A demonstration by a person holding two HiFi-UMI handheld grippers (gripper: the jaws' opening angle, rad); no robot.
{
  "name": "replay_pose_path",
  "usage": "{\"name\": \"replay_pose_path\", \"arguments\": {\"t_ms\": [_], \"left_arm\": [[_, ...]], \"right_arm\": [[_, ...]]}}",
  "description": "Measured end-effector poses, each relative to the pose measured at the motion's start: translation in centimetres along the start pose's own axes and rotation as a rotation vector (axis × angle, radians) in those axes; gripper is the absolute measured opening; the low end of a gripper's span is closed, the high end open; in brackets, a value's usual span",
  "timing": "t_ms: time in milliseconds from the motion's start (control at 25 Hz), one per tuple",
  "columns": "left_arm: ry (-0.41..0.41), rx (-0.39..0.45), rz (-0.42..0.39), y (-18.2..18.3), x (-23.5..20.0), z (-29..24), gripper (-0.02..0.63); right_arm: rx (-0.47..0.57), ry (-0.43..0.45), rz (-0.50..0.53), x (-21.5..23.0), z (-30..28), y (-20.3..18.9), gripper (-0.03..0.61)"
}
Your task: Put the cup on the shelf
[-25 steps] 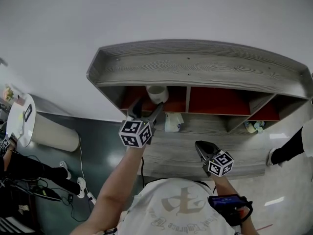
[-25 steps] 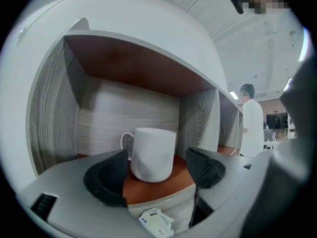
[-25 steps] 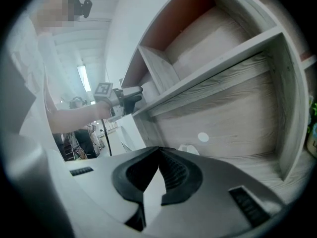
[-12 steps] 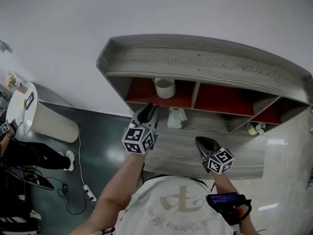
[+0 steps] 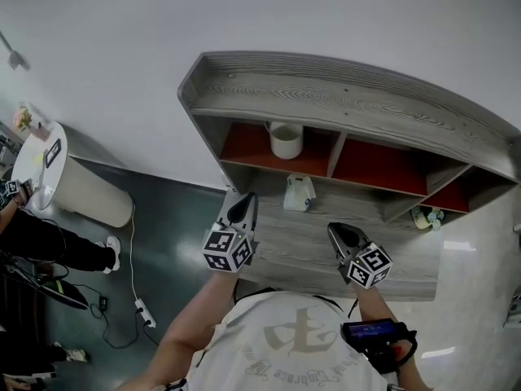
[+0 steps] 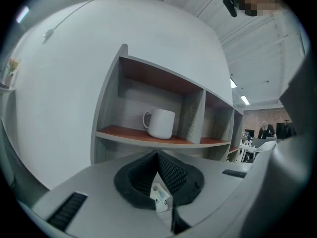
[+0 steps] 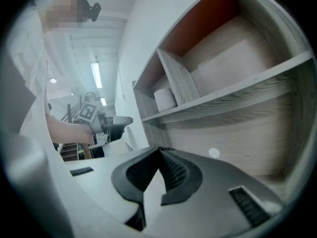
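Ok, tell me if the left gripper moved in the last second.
Yes: the left gripper drew back from the white mug on the grey wooden shelf.

White handled cup (image 6: 161,123) stands upright in the shelf (image 6: 130,136)'s left compartment, just beyond and above the jaws of the left gripper (image 6: 158,155), untouched.

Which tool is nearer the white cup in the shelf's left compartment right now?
Left. The left tool, shut and empty, sits just below-left of the cup, facing it. The right tool, also shut, is farther off, down to the cup's right.
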State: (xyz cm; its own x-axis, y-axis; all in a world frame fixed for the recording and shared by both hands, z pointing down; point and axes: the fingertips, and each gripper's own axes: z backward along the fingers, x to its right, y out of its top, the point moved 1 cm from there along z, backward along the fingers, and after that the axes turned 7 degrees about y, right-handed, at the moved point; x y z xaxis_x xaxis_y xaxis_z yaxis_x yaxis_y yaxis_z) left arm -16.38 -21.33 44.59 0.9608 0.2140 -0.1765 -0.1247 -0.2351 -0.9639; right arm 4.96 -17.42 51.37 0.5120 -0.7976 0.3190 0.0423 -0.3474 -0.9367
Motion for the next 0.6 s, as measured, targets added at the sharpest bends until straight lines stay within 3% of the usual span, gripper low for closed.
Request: {"name": "replay_pose_path", "arguments": {"t_ms": [240, 600], "left_arm": [[-0.033, -0.033, -0.029, -3.1, 0.1, 2.8, 0.002], [-0.046, -0.112, 0.015, -7.8, 1.0, 5.9, 0.002]], "right_arm": [[-0.004, 0.032, 0.026, -1.4, -0.3, 0.1, 0.003], [-0.009, 0.070, 0.050, -2.9, -0.8, 0.4, 0.003]]}}
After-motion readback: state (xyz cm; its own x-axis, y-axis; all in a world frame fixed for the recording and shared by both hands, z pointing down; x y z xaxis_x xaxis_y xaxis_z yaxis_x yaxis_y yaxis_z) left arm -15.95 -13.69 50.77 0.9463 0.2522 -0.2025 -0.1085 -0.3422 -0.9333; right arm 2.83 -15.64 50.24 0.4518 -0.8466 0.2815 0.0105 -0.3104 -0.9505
